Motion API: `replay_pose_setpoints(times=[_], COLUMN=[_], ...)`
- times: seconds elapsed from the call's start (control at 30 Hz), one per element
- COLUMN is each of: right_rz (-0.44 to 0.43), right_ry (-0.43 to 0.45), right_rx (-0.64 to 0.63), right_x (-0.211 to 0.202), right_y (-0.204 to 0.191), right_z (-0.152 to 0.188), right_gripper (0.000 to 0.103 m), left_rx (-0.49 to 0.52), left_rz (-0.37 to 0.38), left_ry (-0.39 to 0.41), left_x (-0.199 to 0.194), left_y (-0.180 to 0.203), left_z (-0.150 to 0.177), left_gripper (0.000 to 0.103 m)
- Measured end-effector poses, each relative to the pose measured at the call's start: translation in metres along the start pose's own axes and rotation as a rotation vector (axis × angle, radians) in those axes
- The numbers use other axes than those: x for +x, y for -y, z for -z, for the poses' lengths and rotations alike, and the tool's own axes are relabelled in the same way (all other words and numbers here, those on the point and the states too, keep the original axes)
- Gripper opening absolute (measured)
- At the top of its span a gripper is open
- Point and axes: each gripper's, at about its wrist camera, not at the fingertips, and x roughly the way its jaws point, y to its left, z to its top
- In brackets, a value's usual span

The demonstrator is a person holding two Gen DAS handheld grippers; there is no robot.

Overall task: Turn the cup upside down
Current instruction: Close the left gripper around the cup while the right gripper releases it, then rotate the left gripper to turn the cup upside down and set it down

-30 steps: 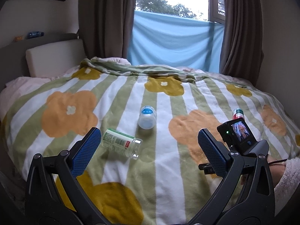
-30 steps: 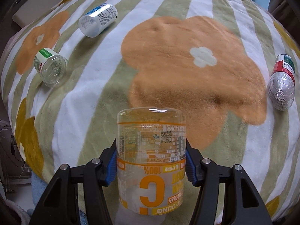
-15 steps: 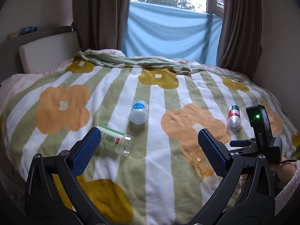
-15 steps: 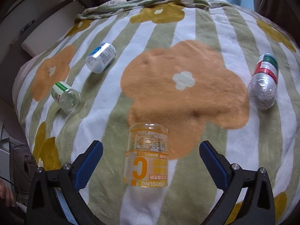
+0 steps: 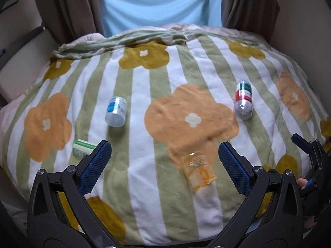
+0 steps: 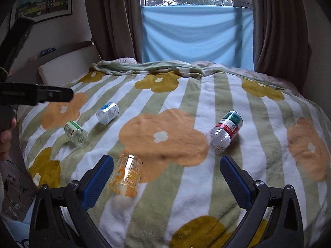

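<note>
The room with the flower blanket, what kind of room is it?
Most likely a bedroom. A bed under a flowered blanket fills the view, with a padded headboard, brown curtains at the window, and a framed picture.

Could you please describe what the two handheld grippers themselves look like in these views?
Both the left gripper and the right gripper have matte black plastic frames with silver screws. Each ends in two fingers faced with blue, finely textured pads. No cables or markings are visible on them.

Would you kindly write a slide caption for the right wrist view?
Open right gripper beside the orange cup standing upside down on the floral blanket, three bottles lying around.
</note>
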Motion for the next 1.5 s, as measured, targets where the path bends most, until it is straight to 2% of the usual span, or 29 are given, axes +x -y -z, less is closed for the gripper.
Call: replay_pose_setpoints(times=[0.07,0.2,0.27,0.37,0.47,0.57,0.7,0.9,1.0,1.07,1.27,1.33,1.4,1.47,1.5], right_rz=[-0.022,-0.05,-0.064,-0.081,-0.087,-0.091,-0.089,-0.097,-0.095,-0.097,-0.108,-0.107,-0.107,-0.108,-0.108], right_ry=[0.022,0.031,0.032,0.033,0.031,0.035,0.034,0.026,0.024,0.018,0.019,0.022,0.025,0.028,0.027], right_rx=[0.033,0.09,0.117,0.152,0.176,0.188,0.185,0.19,0.188,0.185,0.171,0.159,0.151,0.15,0.151], right_x=[-0.006,-0.01,-0.012,-0.013,-0.013,-0.015,-0.016,-0.012,-0.011,-0.009,-0.006,-0.006,-0.007,-0.007,-0.007], right_y=[0.009,0.026,0.034,0.045,0.053,0.058,0.06,0.063,0.062,0.062,0.056,0.053,0.05,0.049,0.048], right_z=[0.007,0.023,0.032,0.042,0.049,0.053,0.054,0.053,0.052,0.051,0.044,0.042,0.04,0.04,0.04], right_gripper=[0.103,0.103,0.103,0.103,0.103,0.103,0.103,0.103,0.103,0.103,0.103,0.103,0.103,0.103,0.103], left_rx=[-0.031,-0.15,-0.189,-0.215,-0.243,-0.268,-0.293,-0.327,-0.336,-0.339,-0.289,-0.25,-0.211,-0.179,-0.152], left_rz=[0.057,0.129,0.13,0.092,0.088,0.073,0.067,0.044,0.068,0.093,0.111,0.124,0.14,0.15,0.13], left_ry=[-0.07,-0.276,-0.353,-0.461,-0.559,-0.63,-0.687,-0.756,-0.767,-0.775,-0.723,-0.652,-0.535,-0.351,-0.249], left_x=[0.023,0.086,0.111,0.144,0.171,0.189,0.207,0.226,0.231,0.232,0.221,0.204,0.184,0.16,0.147], left_y=[0.007,0.013,0.015,0.022,0.026,0.028,0.032,0.029,0.028,0.03,0.04,0.036,0.036,0.034,0.034], left_z=[0.0,0.007,0.012,0.019,0.026,0.032,0.037,0.044,0.045,0.046,0.048,0.047,0.041,0.039,0.039], left_gripper=[0.103,0.103,0.103,0.102,0.096,0.095,0.094,0.078,0.069,0.056,0.056,0.056,0.056,0.056,0.056])
